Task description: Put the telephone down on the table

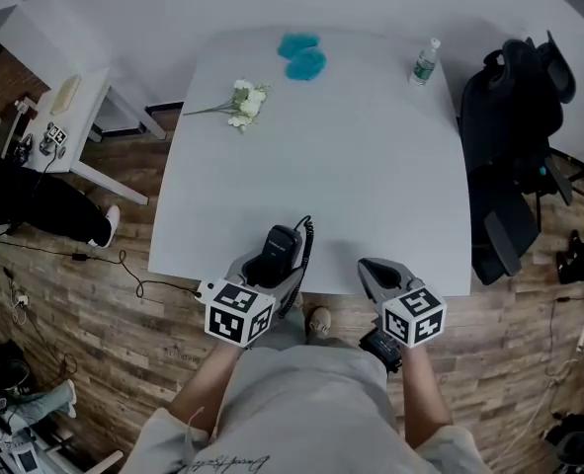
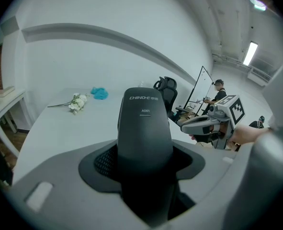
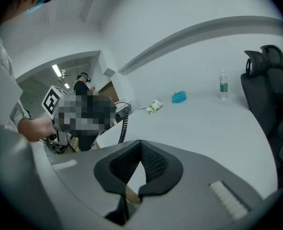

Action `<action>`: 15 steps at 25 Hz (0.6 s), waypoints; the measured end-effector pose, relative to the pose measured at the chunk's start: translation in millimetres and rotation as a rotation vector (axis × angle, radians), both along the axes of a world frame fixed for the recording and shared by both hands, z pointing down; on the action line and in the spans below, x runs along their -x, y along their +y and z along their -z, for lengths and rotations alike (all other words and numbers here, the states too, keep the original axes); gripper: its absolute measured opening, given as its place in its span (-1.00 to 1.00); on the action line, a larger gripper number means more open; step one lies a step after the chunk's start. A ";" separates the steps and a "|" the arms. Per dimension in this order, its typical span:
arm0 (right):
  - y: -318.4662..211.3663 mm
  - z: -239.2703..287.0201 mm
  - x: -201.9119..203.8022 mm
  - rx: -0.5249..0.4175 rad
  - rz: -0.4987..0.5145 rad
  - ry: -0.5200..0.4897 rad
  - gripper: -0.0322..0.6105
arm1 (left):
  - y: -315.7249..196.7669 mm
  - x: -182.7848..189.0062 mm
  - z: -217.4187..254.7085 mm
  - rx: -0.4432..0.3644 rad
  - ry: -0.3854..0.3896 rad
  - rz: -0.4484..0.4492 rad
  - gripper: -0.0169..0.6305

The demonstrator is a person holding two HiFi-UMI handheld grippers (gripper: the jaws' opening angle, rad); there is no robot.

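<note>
Left gripper [image 1: 275, 261] was clamped on the telephone [image 2: 145, 128], a black handset: both pads pressed its sides, the lower part sat down between the jaws, and the upper end stuck out ahead with a printed brand line and "A081" on it. In the head view the telephone [image 1: 282, 246] sat over the near edge of the table [image 1: 351, 166], left of centre; couldn't tell whether it touched the top. Its coiled cord [image 1: 306, 233] ran up along the handset's right side, and in the right gripper view it hung over the table edge. Right gripper [image 3: 140, 145] was closed and empty, pad tips meeting with only a thin wedge of light behind them. It was just right of the left one, also at the near table edge. Rest of the table was well apart from both: white flower sprig [image 1: 244, 100] far left, blue fuzzy clump [image 1: 302, 57] at the far edge, clear water bottle [image 1: 426, 62] upright at the far right corner. Black office chair [image 1: 514, 117] stood off the table's right side, small white side table [image 1: 69, 117] off the left, wood plank floor [image 1: 124, 334] underneath. Another person [image 2: 219, 94] showed in the background of the left gripper view.
</note>
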State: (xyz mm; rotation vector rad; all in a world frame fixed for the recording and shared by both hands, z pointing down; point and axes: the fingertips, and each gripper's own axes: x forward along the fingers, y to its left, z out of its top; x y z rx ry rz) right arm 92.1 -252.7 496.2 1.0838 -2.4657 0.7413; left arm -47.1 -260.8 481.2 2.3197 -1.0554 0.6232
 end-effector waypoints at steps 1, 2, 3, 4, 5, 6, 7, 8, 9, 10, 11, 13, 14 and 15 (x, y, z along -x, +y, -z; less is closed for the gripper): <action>-2.0 0.3 0.3 0.000 -0.005 0.002 -0.88 | -3.3 -0.5 -0.9 0.002 0.001 -0.006 -0.02; -4.0 0.4 0.7 0.000 -0.010 0.004 -0.88 | -6.4 -1.2 -2.0 0.004 0.002 -0.013 -0.02; -5.8 0.1 1.0 0.000 -0.014 0.008 -0.88 | -9.2 -1.9 -3.4 0.007 0.002 -0.020 -0.02; -7.4 -0.7 1.3 0.000 -0.018 0.012 -0.88 | -11.8 -2.7 -4.9 0.010 0.002 -0.026 -0.02; -8.7 -1.7 1.7 0.001 -0.022 0.015 -0.88 | -14.2 -3.4 -6.5 0.013 0.002 -0.032 -0.02; -9.7 -2.6 2.2 0.003 -0.026 0.016 -0.88 | -16.4 -3.9 -8.1 0.016 0.002 -0.036 -0.02; -10.6 -3.3 2.7 0.006 -0.031 0.015 -0.88 | -18.4 -4.2 -9.6 0.019 0.001 -0.040 -0.02; -11.5 -3.9 3.2 0.008 -0.037 0.012 -0.88 | -20.5 -4.5 -10.8 0.022 0.000 -0.043 -0.02; -12.6 -4.5 3.6 0.010 -0.042 0.008 -0.88 | -22.7 -4.7 -11.9 0.024 -0.002 -0.047 -0.03; -13.9 -5.2 4.0 0.011 -0.046 0.006 -0.88 | -24.8 -4.8 -13.1 0.025 -0.005 -0.049 -0.02; -15.1 -6.2 4.3 0.013 -0.048 0.004 -0.88 | -26.7 -4.9 -14.4 0.026 -0.008 -0.051 -0.02; -17.6 -8.4 4.8 0.015 -0.052 0.001 -0.88 | -29.8 -5.4 -17.5 0.029 -0.015 -0.055 -0.02; -19.1 -9.3 5.1 0.016 -0.055 0.000 -0.88 | -31.3 -5.8 -19.1 0.031 -0.018 -0.058 -0.02; -20.8 -9.9 5.5 0.016 -0.056 -0.001 -0.88 | -32.6 -6.1 -20.7 0.034 -0.020 -0.061 -0.03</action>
